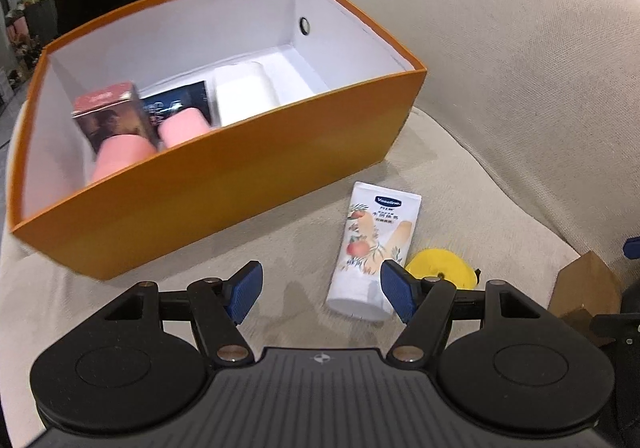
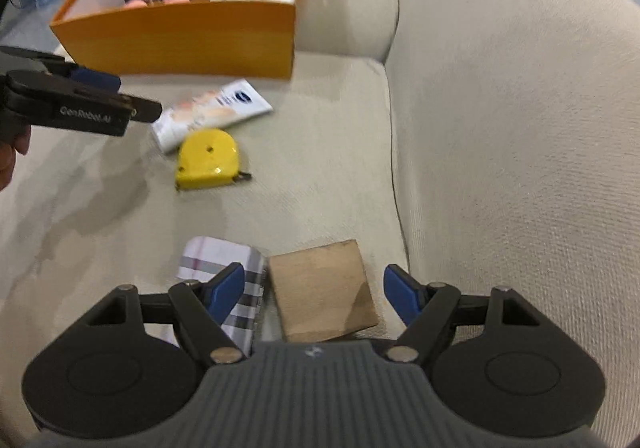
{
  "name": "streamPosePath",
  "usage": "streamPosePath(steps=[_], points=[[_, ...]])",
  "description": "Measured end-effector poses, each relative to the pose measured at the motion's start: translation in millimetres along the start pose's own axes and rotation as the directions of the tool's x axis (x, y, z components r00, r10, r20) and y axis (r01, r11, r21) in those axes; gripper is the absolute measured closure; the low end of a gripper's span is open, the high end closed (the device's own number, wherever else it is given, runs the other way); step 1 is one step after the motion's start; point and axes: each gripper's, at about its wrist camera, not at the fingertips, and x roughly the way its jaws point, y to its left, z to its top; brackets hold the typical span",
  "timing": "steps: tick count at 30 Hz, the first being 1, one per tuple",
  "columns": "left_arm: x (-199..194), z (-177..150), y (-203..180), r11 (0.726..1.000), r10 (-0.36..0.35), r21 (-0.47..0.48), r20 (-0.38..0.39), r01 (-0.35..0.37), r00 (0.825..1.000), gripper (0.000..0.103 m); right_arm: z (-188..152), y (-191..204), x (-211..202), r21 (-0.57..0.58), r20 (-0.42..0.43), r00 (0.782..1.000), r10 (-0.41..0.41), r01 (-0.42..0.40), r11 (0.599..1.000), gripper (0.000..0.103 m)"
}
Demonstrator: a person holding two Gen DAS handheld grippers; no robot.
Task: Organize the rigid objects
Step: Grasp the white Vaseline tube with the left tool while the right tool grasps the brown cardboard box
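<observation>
Right under my right tool [image 2: 314, 298] sits a wooden block [image 2: 324, 290], plain-sided and matte, lying between the blue ribbed pads, which stand well apart and touch nothing; the tool holds nothing. I judge I have it straddling the block because that is my next pick. Just beside the block, on its left, lies a checked tin [image 2: 224, 268], flat-topped with rounded corners and a plaid print.

My left tool [image 1: 322, 290] is likewise parted and empty. Its right pad [image 1: 398, 288] overlaps the lower end of a white hand-cream tube [image 1: 374, 248], a smooth, soft-looking plastic tube printed with fruit, while the rest of the tube lies outside the gap. I cannot tell whether the pad touches it. I would say this tool has yet to centre on the tube before it closes.

Beyond the block, toward the box, a yellow tape measure [image 2: 208, 160] lies flat, glossy hard plastic with a small dark tab, touching or just beside the tube.

Farther from the block stands the orange cardboard box [image 1: 224, 184], white inside, open-topped, on the beige ribbed sofa cushion [image 2: 320, 168]. It already holds pink cylinders, a small printed carton, a dark packet and a white block, so I judge the loose things are bound there.
</observation>
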Motion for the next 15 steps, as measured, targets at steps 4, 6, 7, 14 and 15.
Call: streamPosePath(steps=[4, 6, 7, 14, 15], points=[[10.9, 6.6, -2.0, 0.998, -0.061, 0.020, 0.000, 0.061, 0.998, 0.024, 6.7, -5.0, 15.2, -0.029, -0.047, 0.999, -0.001, -0.001, 1.000, 0.027], [17.0, 10.2, -5.3, 0.996, -0.081, 0.035, -0.011, 0.082, 0.997, 0.024, 9.6, -7.8, 22.7, -0.035, -0.076, 0.997, 0.008, -0.011, 0.999, 0.027], [21.1, 11.4, -7.1, 0.995, -0.089, 0.043, -0.023, 0.090, 0.996, 0.024, 10.6, -9.2, 25.5, -0.035, -0.093, 0.996, 0.015, -0.019, 0.999, 0.027], [38.7, 15.6, -4.4, 0.990, -0.138, 0.005, -0.055, 0.139, 0.989, 0.025, 15.1, -10.3, 38.9, -0.065, -0.175, 0.984, 0.040, -0.052, 0.997, 0.027], [39.5, 16.0, -4.6, 0.990, -0.139, 0.009, -0.056, 0.140, 0.989, 0.025, 15.5, -10.2, 40.5, -0.071, -0.182, 0.982, 0.042, -0.056, 0.996, 0.027]])
